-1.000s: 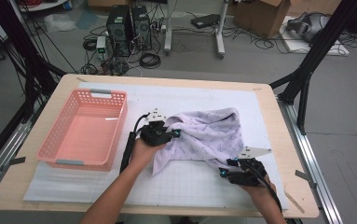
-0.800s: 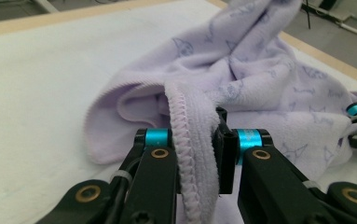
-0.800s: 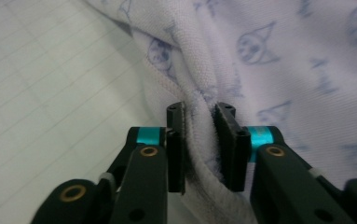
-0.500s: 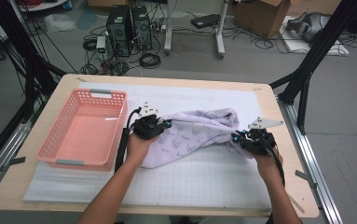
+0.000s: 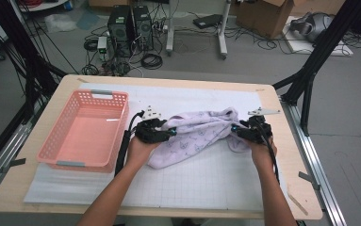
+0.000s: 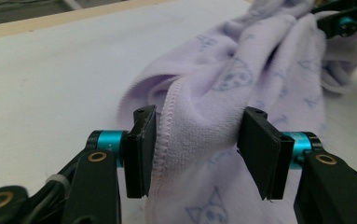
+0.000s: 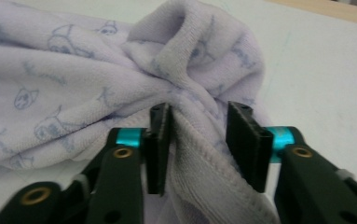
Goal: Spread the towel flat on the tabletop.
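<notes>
The towel (image 5: pixel 199 134) is soft lilac terry, printed with small cat faces and stitched along its hem, bunched into a long rumpled roll. Its long axis runs left to right across the white gridded mat (image 5: pixel 206 179) on the table (image 5: pixel 272 122). The left gripper (image 6: pixel 197 154) and right gripper (image 7: pixel 198 142) have just been opening their jaws (cloth lies between both, unclamped). A pink plastic lattice basket (image 5: pixel 58 143) sits left.

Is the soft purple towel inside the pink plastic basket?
No, the soft purple towel lies bunched on the white mat, to the right of the pink plastic basket, which holds nothing.
</notes>
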`<state>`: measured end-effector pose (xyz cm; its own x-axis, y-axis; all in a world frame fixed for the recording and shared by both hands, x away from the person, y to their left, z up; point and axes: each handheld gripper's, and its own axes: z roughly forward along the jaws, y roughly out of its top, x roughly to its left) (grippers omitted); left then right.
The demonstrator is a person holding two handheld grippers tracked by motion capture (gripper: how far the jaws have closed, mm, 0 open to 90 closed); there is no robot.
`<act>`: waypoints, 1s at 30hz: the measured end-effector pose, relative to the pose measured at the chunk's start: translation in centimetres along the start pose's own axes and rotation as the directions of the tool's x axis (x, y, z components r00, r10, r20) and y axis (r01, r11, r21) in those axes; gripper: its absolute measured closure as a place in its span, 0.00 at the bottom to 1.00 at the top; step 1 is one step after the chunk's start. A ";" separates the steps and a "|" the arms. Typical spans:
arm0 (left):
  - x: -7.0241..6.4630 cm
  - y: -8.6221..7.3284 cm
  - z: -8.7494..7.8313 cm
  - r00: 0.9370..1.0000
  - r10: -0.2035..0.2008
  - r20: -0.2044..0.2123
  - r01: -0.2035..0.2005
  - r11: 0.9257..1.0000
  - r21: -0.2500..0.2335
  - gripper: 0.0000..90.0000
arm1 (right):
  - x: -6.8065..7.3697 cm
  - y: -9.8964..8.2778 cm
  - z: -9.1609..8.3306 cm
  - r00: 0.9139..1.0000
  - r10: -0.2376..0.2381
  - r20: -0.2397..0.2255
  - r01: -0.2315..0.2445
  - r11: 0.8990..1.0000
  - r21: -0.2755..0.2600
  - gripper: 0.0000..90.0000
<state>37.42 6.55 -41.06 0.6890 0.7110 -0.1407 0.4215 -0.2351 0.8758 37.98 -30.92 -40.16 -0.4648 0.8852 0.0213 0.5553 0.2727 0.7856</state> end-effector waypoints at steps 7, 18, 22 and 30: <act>-1.4 -1.2 -1.6 0.996 0.070 0.061 -0.073 0.996 0.044 0.54 | -0.2 -1.8 -4.0 1.000 -0.006 -0.006 0.005 0.998 -0.066 0.63; -3.5 -3.4 -1.7 0.963 0.140 0.229 -0.170 0.978 0.121 0.67 | 1.4 -6.9 -6.1 0.994 -0.029 -0.104 0.022 0.998 -0.063 0.87; -4.4 -3.5 -0.1 0.966 0.151 0.211 -0.185 0.971 0.151 0.55 | 1.9 -7.1 -5.6 0.992 -0.029 -0.126 0.024 0.999 -0.047 0.89; -5.8 -3.9 1.7 0.960 0.236 0.151 -0.264 0.941 0.213 0.61 | 2.5 -7.1 -4.8 0.988 -0.027 -0.149 0.022 0.999 -0.039 0.86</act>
<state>32.79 2.26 -44.43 0.8497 0.5272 0.0016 0.3399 -0.5502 0.7627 29.63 -32.45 -42.72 -0.5773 0.8114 0.0918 0.5178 0.2768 0.8095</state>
